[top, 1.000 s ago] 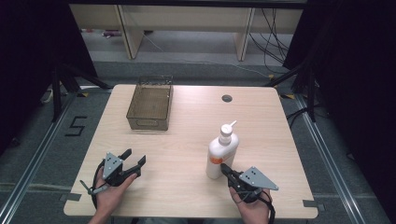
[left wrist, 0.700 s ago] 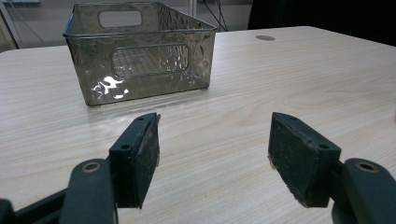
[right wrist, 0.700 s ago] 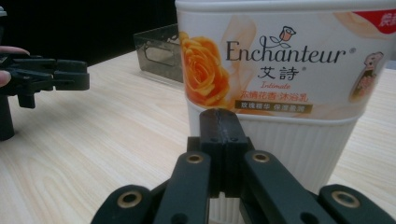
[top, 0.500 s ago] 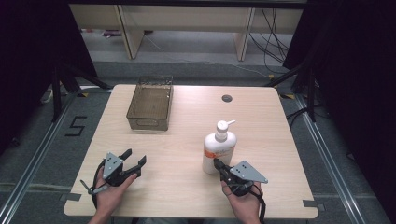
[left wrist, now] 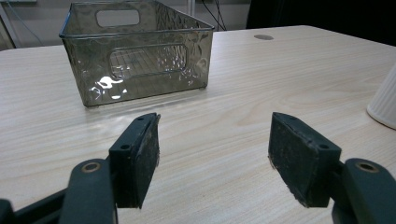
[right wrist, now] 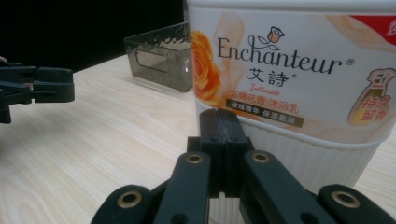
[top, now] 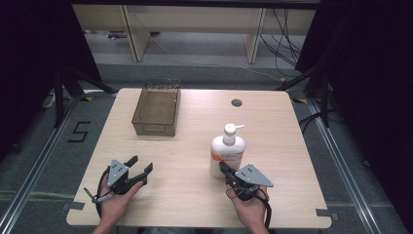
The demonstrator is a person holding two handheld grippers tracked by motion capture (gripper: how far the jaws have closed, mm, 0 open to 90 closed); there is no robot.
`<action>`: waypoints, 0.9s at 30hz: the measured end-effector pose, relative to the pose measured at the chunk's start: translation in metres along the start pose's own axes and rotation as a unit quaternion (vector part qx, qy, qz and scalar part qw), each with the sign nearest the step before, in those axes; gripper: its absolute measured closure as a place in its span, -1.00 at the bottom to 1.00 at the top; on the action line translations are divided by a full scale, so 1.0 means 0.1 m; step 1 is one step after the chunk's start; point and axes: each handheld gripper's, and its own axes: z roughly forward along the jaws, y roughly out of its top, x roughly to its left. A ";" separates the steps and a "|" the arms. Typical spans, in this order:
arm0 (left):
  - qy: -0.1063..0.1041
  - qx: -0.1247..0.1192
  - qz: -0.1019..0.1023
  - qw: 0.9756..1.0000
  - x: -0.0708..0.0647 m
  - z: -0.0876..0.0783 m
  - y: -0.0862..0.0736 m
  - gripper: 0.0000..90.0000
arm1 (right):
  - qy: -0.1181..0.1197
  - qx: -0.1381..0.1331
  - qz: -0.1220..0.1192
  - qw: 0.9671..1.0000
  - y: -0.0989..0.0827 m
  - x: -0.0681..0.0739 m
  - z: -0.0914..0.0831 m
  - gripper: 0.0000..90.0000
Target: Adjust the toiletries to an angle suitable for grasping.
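Bottle [top: 227, 155] stands upright at frame centre, touching the closed, empty right gripper [top: 225, 170] just below it; left gripper [top: 140, 164] waits open, empty, well apart.

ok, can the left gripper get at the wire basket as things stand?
Probably yes. The left gripper has its jaws open and aimed toward the basket, with bare table between them; the bottle stands off to the side.

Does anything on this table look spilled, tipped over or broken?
Nothing stands out. The lotion bottle stands upright on the table, with no spill around it. The clear basket sits square, empty and undamaged. The right gripper is shut, right up against the bottle's base.
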 end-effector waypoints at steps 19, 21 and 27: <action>0.003 0.001 0.004 1.000 -0.01 0.00 0.00 -0.26 | -0.015 0.000 -0.021 1.000 -0.05 -0.03 -0.21 0.72; 0.004 0.000 0.004 1.000 -0.01 0.00 0.00 -0.26 | -0.020 -0.003 -0.011 1.000 -0.07 -0.04 -0.27 0.63; 0.004 -0.002 0.004 1.000 -0.01 0.00 0.00 -0.26 | -0.035 -0.008 -0.002 0.999 -0.08 -0.05 -0.38 0.46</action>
